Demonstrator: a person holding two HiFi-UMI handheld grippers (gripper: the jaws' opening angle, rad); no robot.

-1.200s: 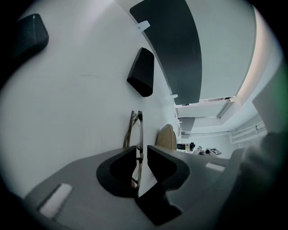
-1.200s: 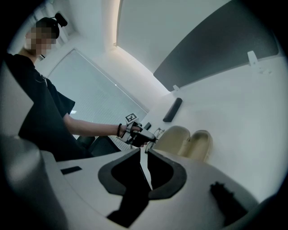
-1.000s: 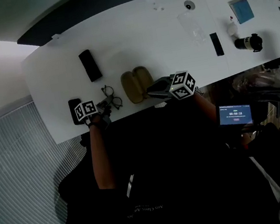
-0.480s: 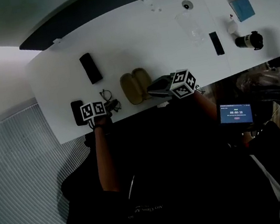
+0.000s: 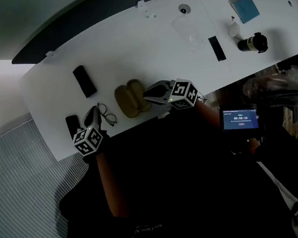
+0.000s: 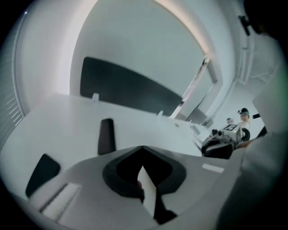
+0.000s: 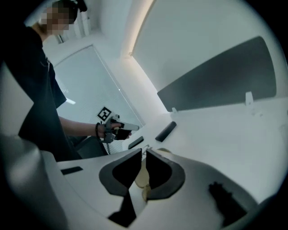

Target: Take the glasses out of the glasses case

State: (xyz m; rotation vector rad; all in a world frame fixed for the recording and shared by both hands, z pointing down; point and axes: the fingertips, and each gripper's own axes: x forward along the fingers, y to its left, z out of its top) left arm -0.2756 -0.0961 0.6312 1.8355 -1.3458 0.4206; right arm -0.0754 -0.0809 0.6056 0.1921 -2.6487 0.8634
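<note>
- The glasses (image 5: 106, 116) lie out on the white tabletop (image 5: 142, 43), just beside the open tan glasses case (image 5: 128, 98), on its left in the head view; the task looks done.
- They look light, thin-framed and fragile, and likely to slide. A gentle hold on the bridge or near a temple hinge would suit, never on the lenses.
- The left tongs (image 5: 92, 115) are fully closed on nothing and hover beside the glasses.
- The right tongs (image 5: 148, 92) have just been closing to a narrow slit at the case's edge; the case shows through the slit, seemingly unclamped.
- Only the head view shows the glasses. The left gripper view sees just tabletop and a black bar (image 6: 106, 136); the right gripper view shows the case.
</note>
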